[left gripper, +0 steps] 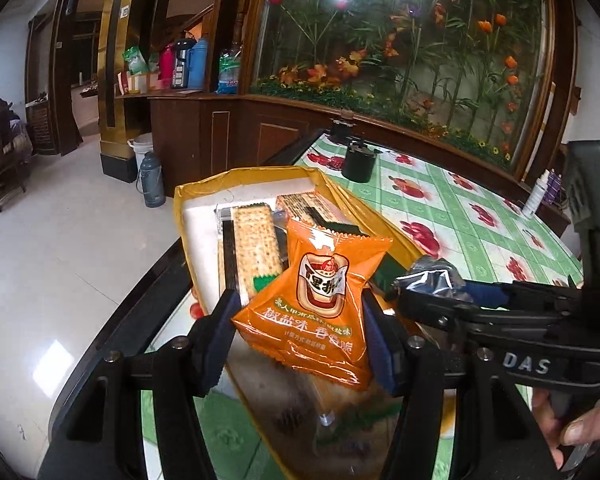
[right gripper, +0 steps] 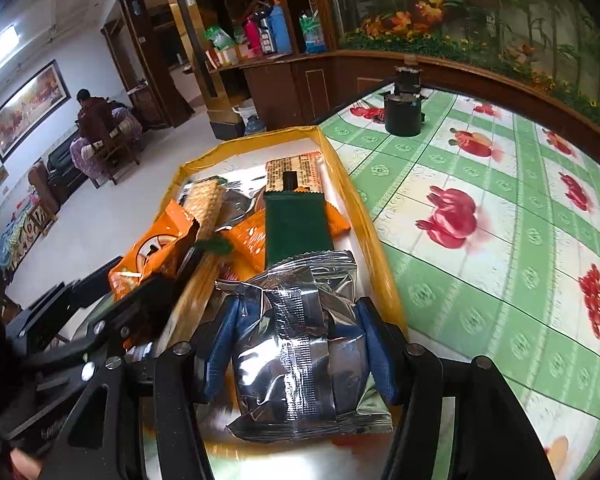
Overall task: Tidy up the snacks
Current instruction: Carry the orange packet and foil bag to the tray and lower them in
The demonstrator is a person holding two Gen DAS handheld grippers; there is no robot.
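The left hand-held gripper (left gripper: 298, 332) pinches an orange snack packet (left gripper: 316, 300) between its blue pads, holding it over the near end of a yellow-rimmed box (left gripper: 180, 200) that sits on the desk (left gripper: 480, 216) with its green-and-red patterned cover. Ahead of this hand-held gripper, inside the box, a clear-wrapped cracker pack (left gripper: 256, 248) lies lengthwise, with a second printed packet (left gripper: 312, 204) just beyond and to its right. The right hand-held gripper (right gripper: 296, 344) is clamped on a crinkled silver foil packet (right gripper: 300, 344), also above the near part of the box (right gripper: 380, 248). Directly ahead of it, touching the foil's far edge, lies a dark green packet (right gripper: 296, 228), with another orange packet (right gripper: 248, 240) tucked under that one's left side. In the right wrist view the left hand-held gripper and its orange packet (right gripper: 156, 252) appear to the left, close beside. Farther ahead on the desk, well apart from the box, stands a black round container (right gripper: 403, 114).
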